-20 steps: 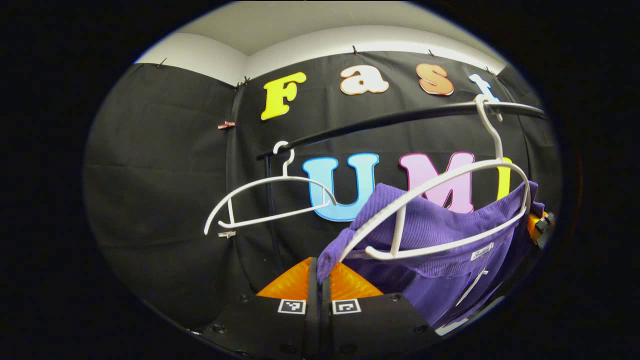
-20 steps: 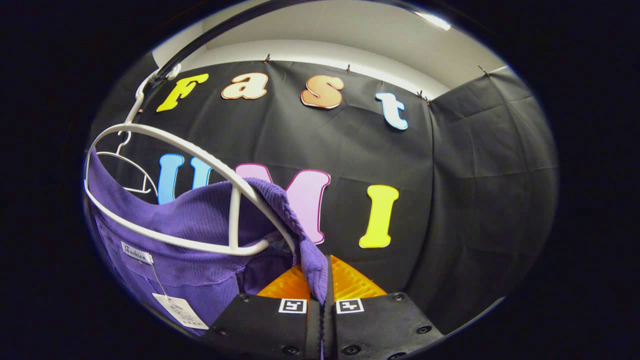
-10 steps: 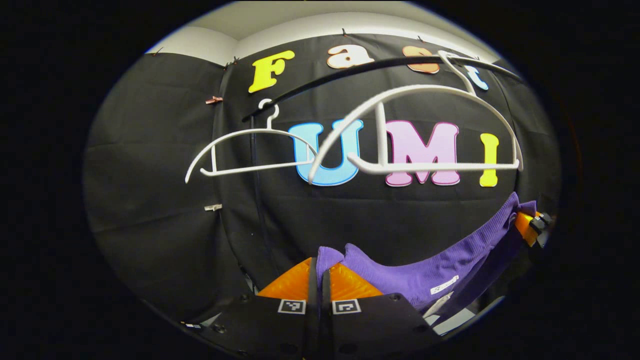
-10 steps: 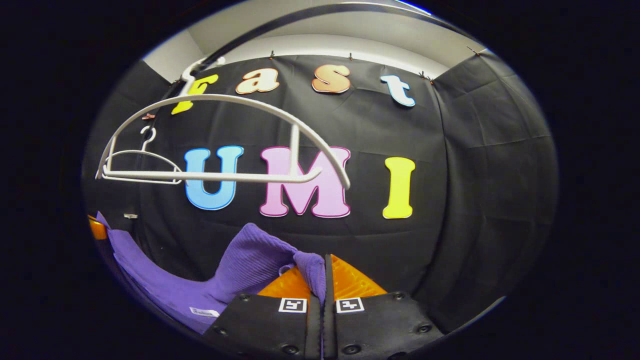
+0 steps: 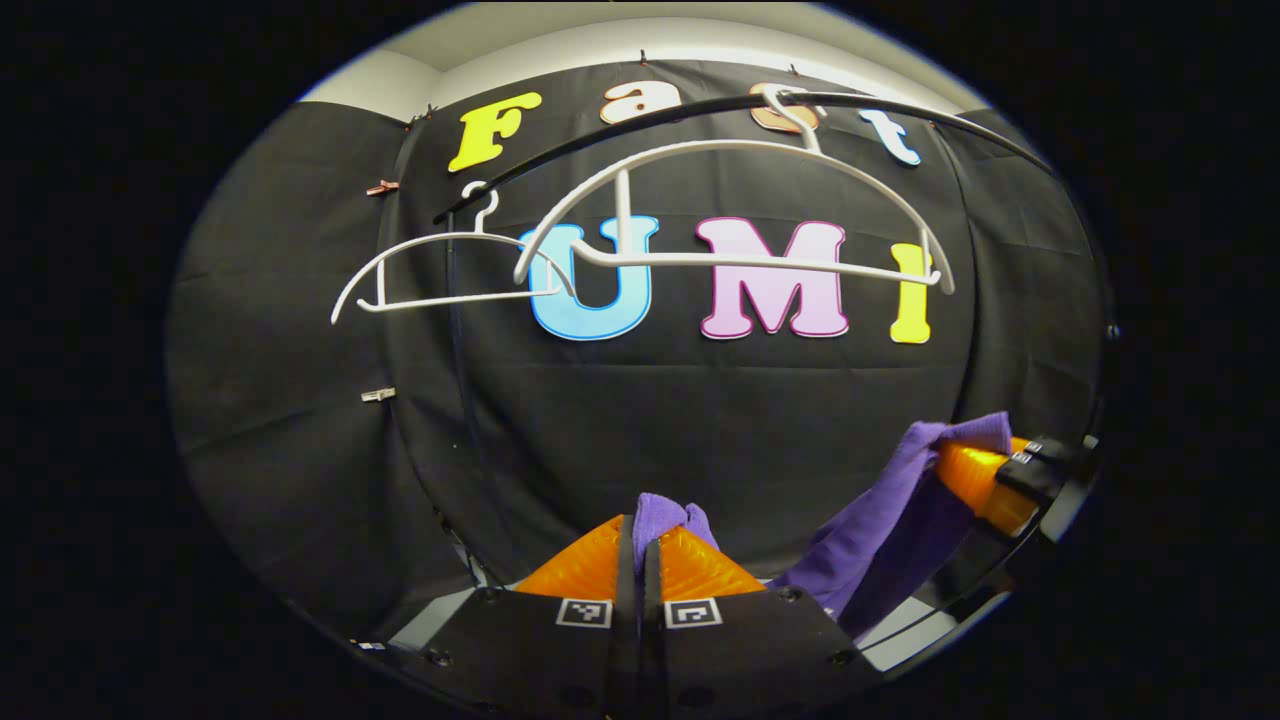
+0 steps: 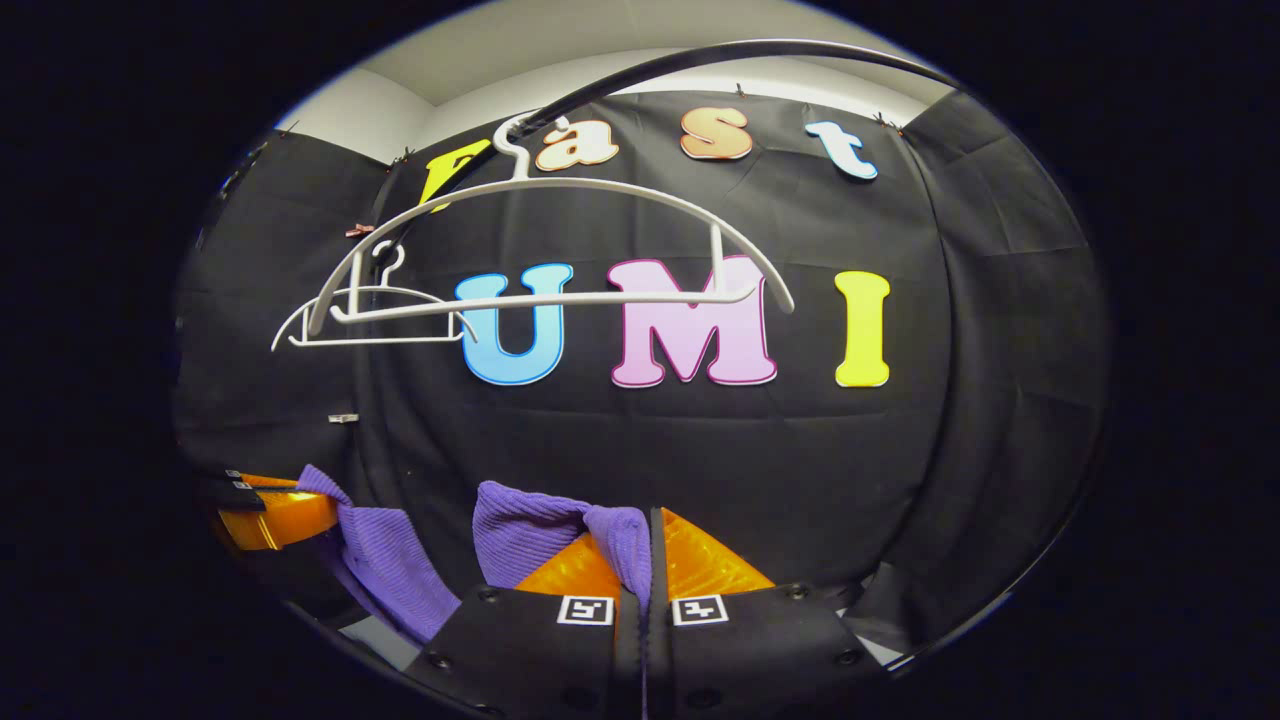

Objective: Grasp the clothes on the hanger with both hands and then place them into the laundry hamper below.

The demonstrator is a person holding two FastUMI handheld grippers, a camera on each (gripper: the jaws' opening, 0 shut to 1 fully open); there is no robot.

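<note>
The purple ribbed garment [image 5: 885, 530] is off the hanger and sags between my two grippers. My left gripper [image 5: 640, 535] is shut on one bunched end of it at the bottom of the left gripper view. At the right edge of that view is the right gripper [image 5: 985, 480], holding the other end. In the right gripper view, my right gripper [image 6: 652, 530] is shut on a fold of the purple garment [image 6: 535, 525], and the left gripper [image 6: 275, 510] is low at the left. The large white hanger [image 5: 735, 200] hangs bare on the black rail [image 5: 650, 120], well above the garment.
A second, smaller white hanger [image 5: 450, 270] hangs bare on the same rail to the left, seen too as the smaller hanger [image 6: 370, 315] behind the large hanger [image 6: 560, 240]. The black cloth wall stands close behind. A pale surface shows low under the garment [image 5: 900, 640].
Both grippers have come down with the garment, pulling it off the large hanger. The hanger now swings bare high above, and the garment hangs slack between the grippers.
</note>
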